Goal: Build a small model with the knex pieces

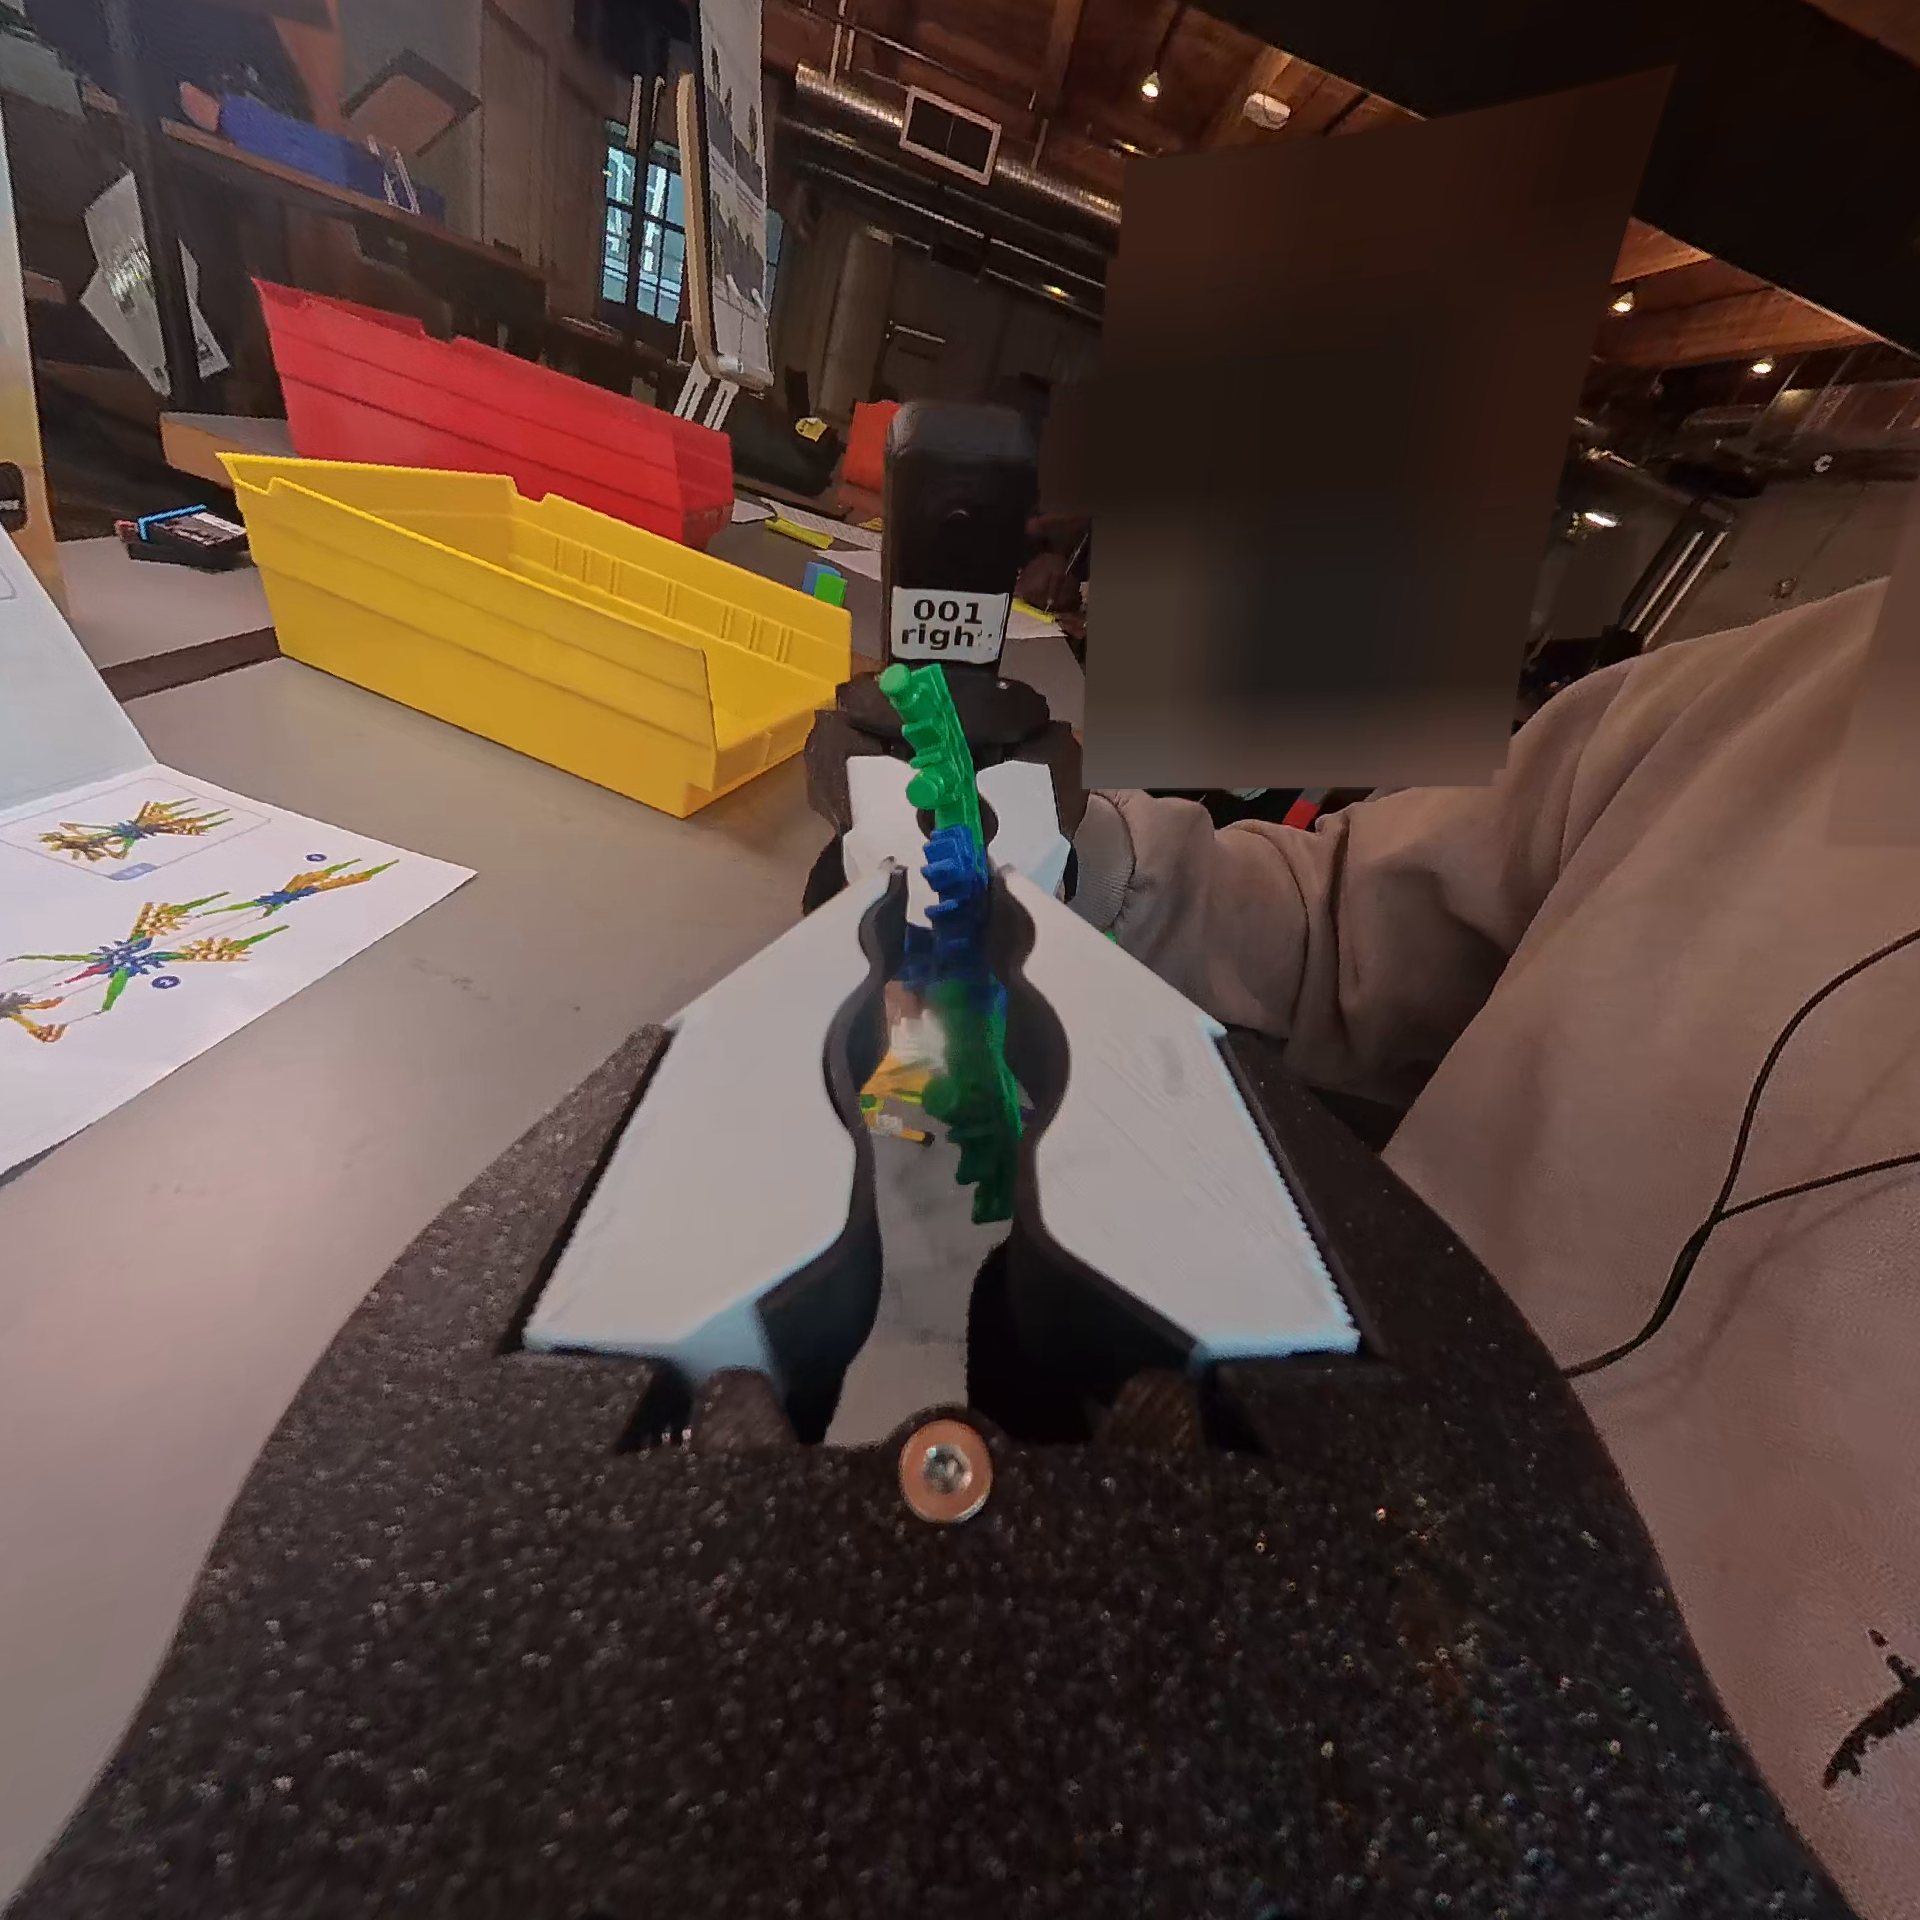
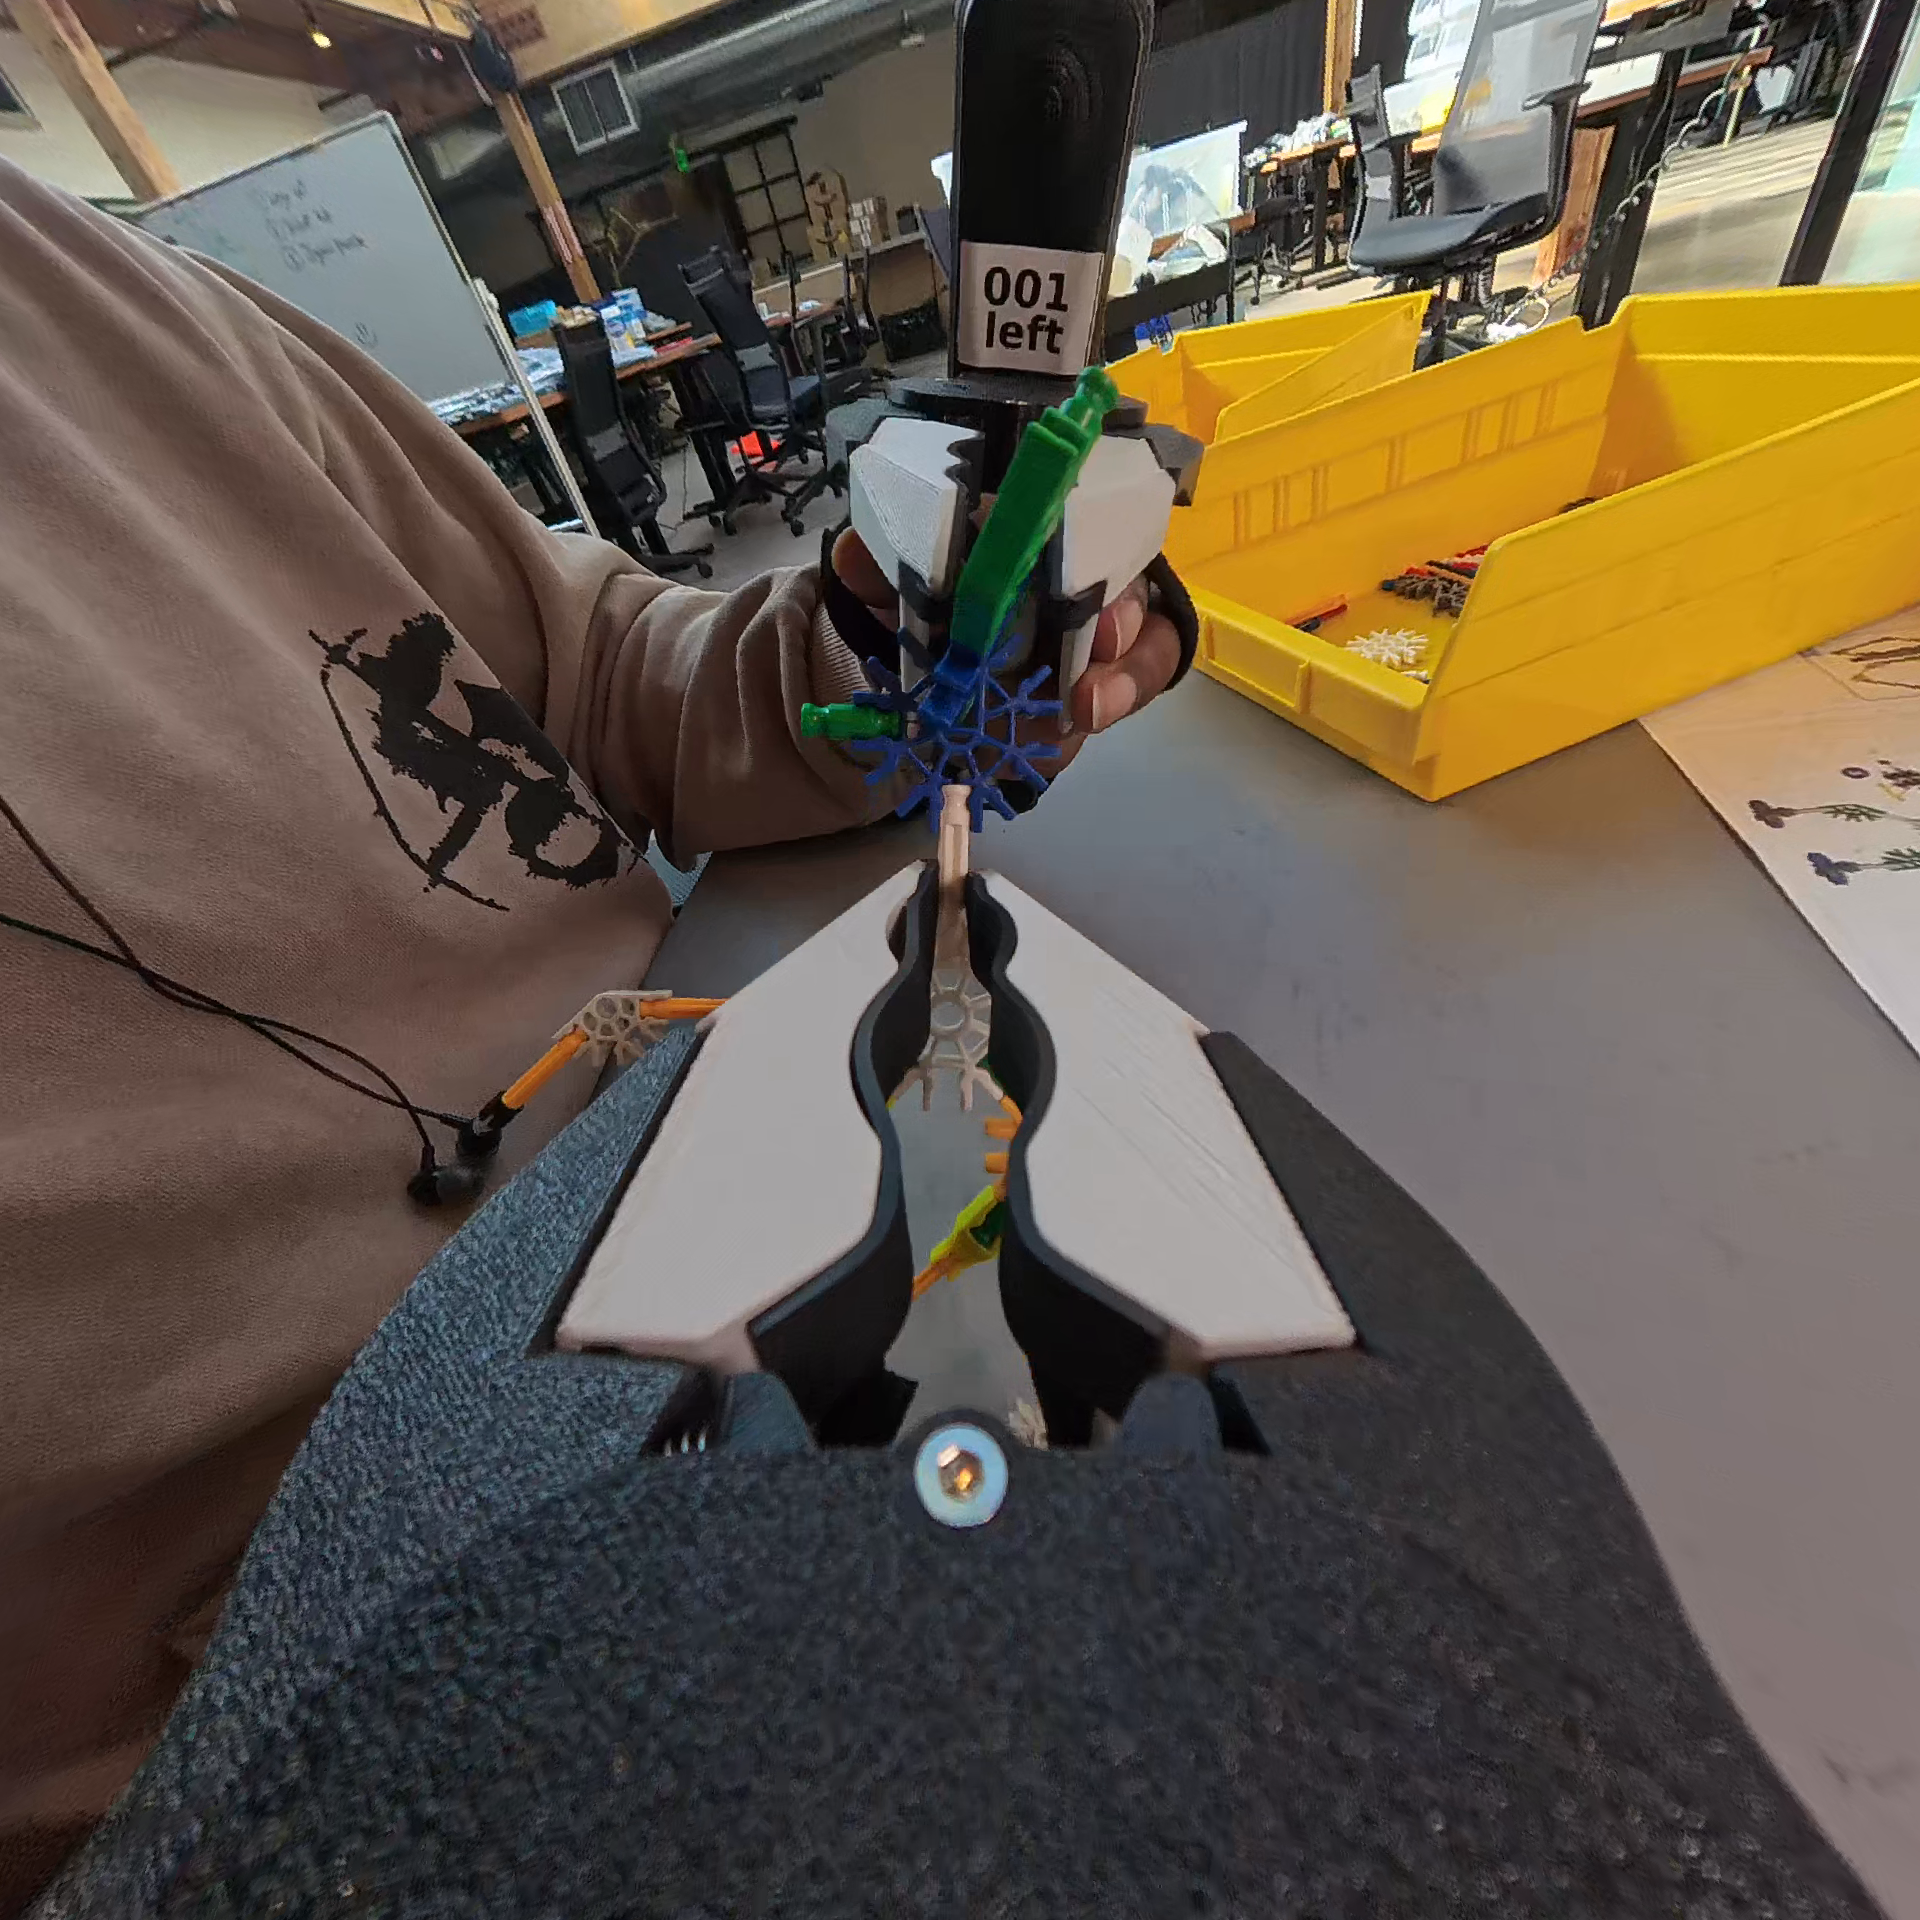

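My left gripper [image 1: 945,883] is shut on a blue snowflake connector [image 1: 951,883] with green rods [image 1: 935,738] plugged into it. In the right wrist view the left gripper [image 2: 997,665] faces me, with the blue connector [image 2: 961,743] at its tips, a long green rod [image 2: 1023,530] running up between its fingers and a short green rod [image 2: 847,720] sticking out left. My right gripper [image 2: 951,883] is shut on a white rod [image 2: 953,831] whose tip meets the blue connector. A white connector [image 2: 951,1023] and orange rods [image 2: 540,1081] hang behind it. The right gripper [image 1: 956,831] faces the left one.
A yellow bin [image 2: 1610,623] with loose rods and a white connector [image 2: 1387,646] stands on the grey table at the right. It also shows in the left wrist view [image 1: 520,613], with a red bin [image 1: 468,405] behind. An instruction sheet [image 1: 208,935] lies flat. A person's beige sleeve [image 2: 623,665] is close. Spacing between my two grippers at the tips: around 4 centimeters.
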The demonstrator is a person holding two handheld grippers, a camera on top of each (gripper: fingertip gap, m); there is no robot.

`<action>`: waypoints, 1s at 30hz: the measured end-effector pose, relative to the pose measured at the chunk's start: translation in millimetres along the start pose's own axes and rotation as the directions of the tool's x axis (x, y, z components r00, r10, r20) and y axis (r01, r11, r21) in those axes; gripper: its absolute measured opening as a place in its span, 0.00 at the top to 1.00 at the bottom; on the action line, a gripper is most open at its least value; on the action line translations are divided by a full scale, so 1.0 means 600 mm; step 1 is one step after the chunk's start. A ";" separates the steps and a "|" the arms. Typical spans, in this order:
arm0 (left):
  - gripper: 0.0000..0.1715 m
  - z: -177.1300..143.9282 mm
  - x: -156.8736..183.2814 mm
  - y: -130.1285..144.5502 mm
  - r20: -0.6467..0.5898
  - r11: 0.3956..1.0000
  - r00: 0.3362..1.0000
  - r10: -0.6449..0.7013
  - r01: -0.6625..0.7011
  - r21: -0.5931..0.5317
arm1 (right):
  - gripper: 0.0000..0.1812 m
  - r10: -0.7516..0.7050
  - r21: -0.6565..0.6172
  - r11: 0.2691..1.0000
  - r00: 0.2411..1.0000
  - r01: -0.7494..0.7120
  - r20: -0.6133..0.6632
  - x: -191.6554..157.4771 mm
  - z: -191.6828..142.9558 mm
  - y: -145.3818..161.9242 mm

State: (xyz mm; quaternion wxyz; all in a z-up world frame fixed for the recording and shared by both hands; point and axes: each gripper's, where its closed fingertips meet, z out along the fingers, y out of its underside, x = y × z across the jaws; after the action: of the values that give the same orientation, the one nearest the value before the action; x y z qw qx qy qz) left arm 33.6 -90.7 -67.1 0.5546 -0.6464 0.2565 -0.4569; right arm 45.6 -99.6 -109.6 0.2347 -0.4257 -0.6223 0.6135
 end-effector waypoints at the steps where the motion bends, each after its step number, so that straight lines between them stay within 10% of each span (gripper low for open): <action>1: 0.90 0.002 0.003 -0.010 -0.007 1.000 1.000 -0.007 0.007 0.017 | 0.98 0.001 0.016 1.000 1.000 -0.001 0.001 0.000 -0.001 -0.004; 30: 0.97 0.004 0.037 -0.014 -0.023 0.983 0.990 0.143 -0.144 -0.112 | 0.99 -0.087 0.089 0.992 0.996 0.088 -0.015 -0.014 0.004 -0.025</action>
State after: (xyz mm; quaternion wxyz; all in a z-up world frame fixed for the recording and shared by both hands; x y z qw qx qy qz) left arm 44.2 -105.7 -52.1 0.5467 -0.6532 0.3319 -0.4053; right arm 44.4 -106.2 -93.7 0.2837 -0.3905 -0.6110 0.6275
